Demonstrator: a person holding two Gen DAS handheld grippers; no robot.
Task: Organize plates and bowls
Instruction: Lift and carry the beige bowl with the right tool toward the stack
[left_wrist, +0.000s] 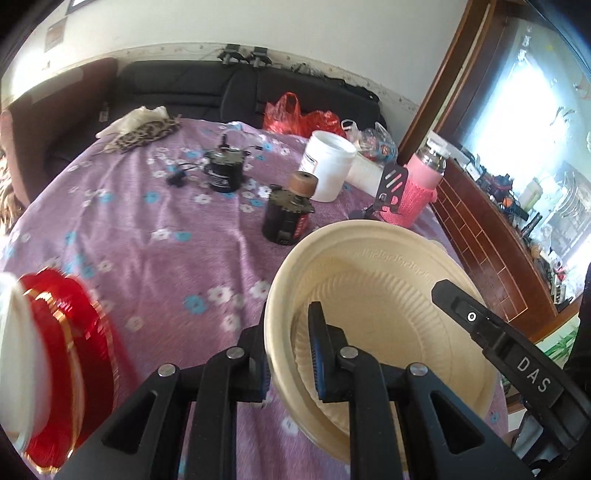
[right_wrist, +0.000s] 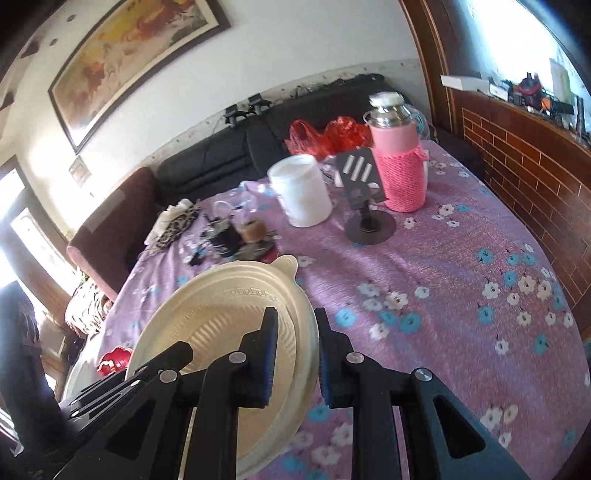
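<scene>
A cream ribbed bowl (left_wrist: 388, 295) hangs over the purple flowered tablecloth (left_wrist: 166, 258), held by both grippers. My left gripper (left_wrist: 290, 363) is shut on the bowl's near left rim, one finger inside and one outside. My right gripper (right_wrist: 297, 363) is shut on the opposite rim of the same bowl (right_wrist: 207, 314), and its black finger (left_wrist: 480, 321) shows across the bowl in the left wrist view. At the far left a red plate with gold trim (left_wrist: 66, 332) sits blurred beside a white dish (left_wrist: 14, 350). The red plate (right_wrist: 110, 360) peeks out behind the bowl in the right wrist view.
Further back on the table stand a white jar (right_wrist: 301, 190), a pink-sleeved thermos (right_wrist: 399, 158), a black phone stand (right_wrist: 369, 225) and two dark motor-like parts (left_wrist: 284, 218). A red plastic bag (left_wrist: 295, 116) and a dark sofa (left_wrist: 177, 88) lie behind. A brick-patterned wall (right_wrist: 535, 184) runs along the right.
</scene>
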